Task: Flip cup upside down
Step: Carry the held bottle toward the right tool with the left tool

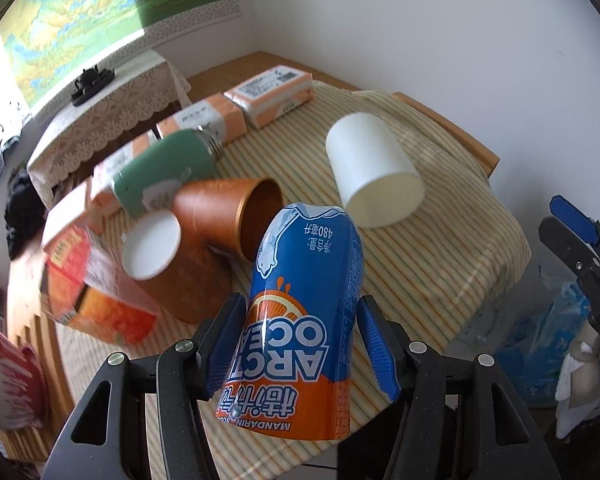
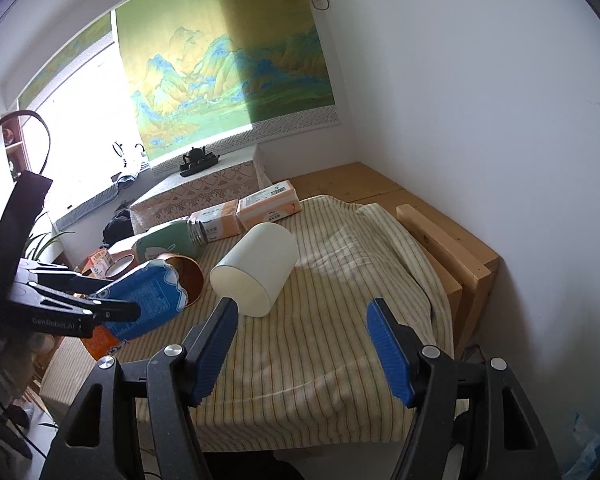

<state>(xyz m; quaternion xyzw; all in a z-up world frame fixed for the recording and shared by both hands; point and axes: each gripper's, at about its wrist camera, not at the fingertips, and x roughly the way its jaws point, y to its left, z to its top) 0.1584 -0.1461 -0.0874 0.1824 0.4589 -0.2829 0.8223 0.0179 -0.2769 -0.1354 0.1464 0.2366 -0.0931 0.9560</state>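
Blue cup (image 1: 304,320) clamped in left gripper (image 1: 302,344), right gripper (image 2: 302,344) wide, empty

Blue-orange cup (image 1: 304,320), inverted, airborne.

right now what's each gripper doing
Left gripper: shut on the blue can, held off the table.
Right gripper: open, holding nothing, near the white cup.

Cup (image 1: 374,170) on its side on cloth (image 1: 440,240), packs (image 1: 274,94) behind
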